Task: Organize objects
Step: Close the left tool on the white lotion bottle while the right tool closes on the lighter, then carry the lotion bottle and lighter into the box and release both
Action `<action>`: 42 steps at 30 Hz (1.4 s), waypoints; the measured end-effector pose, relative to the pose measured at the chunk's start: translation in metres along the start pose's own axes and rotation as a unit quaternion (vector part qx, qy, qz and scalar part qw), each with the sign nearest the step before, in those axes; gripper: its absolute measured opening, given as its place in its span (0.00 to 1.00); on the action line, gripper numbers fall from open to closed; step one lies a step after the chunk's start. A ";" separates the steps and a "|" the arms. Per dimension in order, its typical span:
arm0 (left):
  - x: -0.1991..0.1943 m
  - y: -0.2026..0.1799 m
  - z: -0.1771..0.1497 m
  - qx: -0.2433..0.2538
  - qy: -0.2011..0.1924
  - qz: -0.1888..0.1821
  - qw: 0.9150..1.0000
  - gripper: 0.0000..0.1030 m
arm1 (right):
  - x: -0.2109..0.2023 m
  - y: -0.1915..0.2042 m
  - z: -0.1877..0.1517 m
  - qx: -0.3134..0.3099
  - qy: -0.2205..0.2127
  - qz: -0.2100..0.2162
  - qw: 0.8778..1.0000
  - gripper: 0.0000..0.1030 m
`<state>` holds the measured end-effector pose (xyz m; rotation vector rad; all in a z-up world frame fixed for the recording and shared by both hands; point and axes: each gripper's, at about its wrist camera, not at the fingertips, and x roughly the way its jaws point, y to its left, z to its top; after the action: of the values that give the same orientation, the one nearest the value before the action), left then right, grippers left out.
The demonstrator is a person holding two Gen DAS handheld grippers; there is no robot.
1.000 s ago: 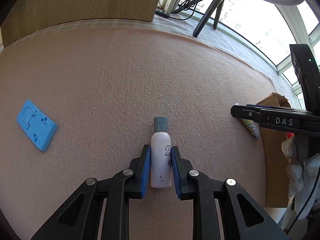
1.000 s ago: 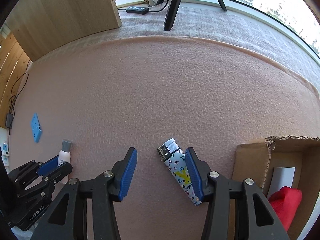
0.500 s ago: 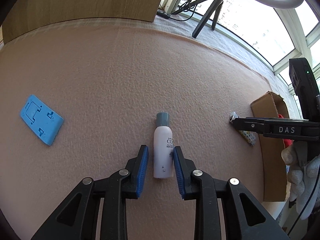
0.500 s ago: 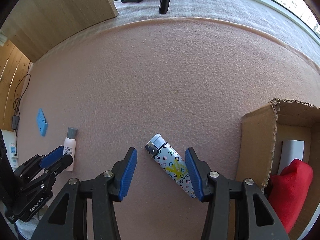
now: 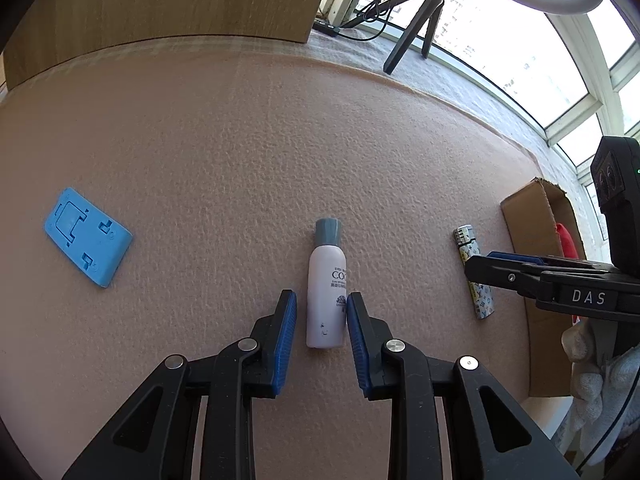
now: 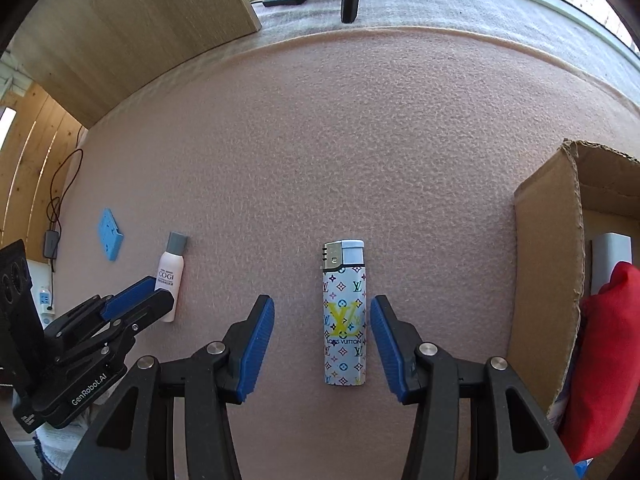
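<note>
I have the left gripper (image 5: 321, 334) straddling the small white bottle with a grey cap (image 5: 327, 284) and the right gripper (image 6: 322, 340) straddling the patterned white lighter (image 6: 344, 314), jaws apart on both, nothing gripped. Both lie flat on the pink felt surface (image 6: 360, 140). I judge the sorting part done: a red item (image 6: 604, 344) sits in the cardboard box (image 6: 548, 264) at right, while the flat blue plastic piece (image 5: 88, 238) far left also waits.

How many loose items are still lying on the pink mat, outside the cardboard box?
3: a blue plastic plate far left, a white bottle between the left tool's fingers, a patterned lighter between the right tool's fingers. None seem hidden.
</note>
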<state>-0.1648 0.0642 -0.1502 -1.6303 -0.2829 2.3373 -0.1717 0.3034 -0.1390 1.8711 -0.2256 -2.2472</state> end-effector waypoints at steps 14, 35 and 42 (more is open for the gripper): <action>0.009 -0.008 0.008 0.019 0.005 0.021 1.000 0.27 | 0.017 0.032 -0.005 -0.049 -0.029 -0.063 0.996 0.33; -0.009 -0.037 -0.017 0.014 -0.010 -0.010 1.000 0.22 | -0.025 0.025 -0.044 -0.053 -0.070 -0.010 0.996 0.20; -0.024 -0.085 -0.018 0.038 -0.025 -0.037 0.998 0.22 | -0.067 0.002 -0.061 -0.050 -0.106 -0.009 0.993 0.20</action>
<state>-0.1303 0.1358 -0.1084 -1.5037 -0.2555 2.3069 -0.1000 0.3193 -0.0858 1.5919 -0.1277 -2.4214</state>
